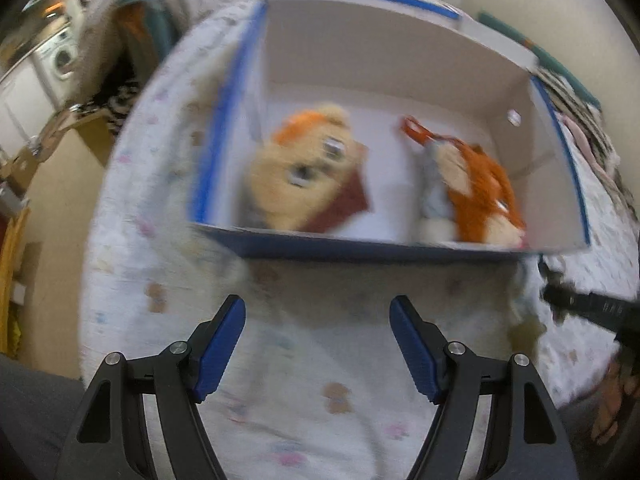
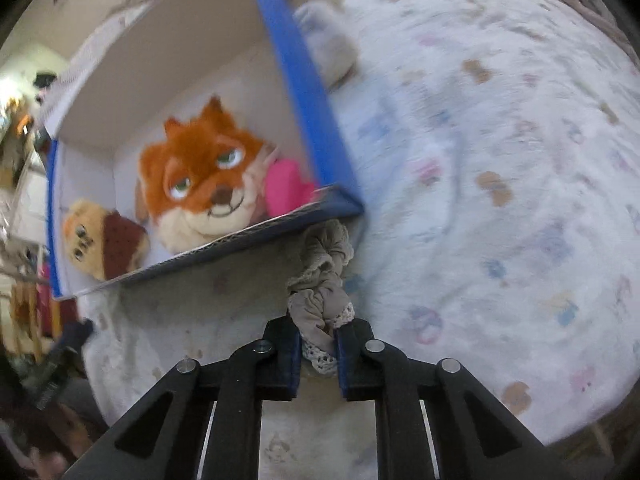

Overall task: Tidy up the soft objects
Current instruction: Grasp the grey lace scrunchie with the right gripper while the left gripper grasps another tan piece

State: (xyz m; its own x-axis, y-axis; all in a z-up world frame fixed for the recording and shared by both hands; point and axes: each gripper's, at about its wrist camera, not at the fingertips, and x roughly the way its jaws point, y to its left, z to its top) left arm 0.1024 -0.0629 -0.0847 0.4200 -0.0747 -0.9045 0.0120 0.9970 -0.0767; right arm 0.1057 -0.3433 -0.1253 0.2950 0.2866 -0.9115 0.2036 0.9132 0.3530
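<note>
- Two plush heads lie in the blue-edged box (image 2: 304,80) on the bed (image 2: 500,160): a fox (image 2: 200,176) and a tan one (image 2: 96,240).
- Right gripper (image 2: 318,354) is clamped on one grey scrunchie (image 2: 320,280), just outside the box's near wall.
- Left gripper (image 1: 318,344) hangs open, empty.

The box (image 1: 224,128) is edged in blue outside and white inside. The fox (image 2: 200,184) is coloured orange with a cream muzzle and green eyes; a pink item (image 2: 286,192) is seen beside it. The bear (image 1: 304,176) is coloured tan with an orange top and a maroon patch. The cloth (image 2: 324,280) is grey with white lace trim. The blanket (image 2: 500,160) is white, printed with pastel and brown motifs.
</note>
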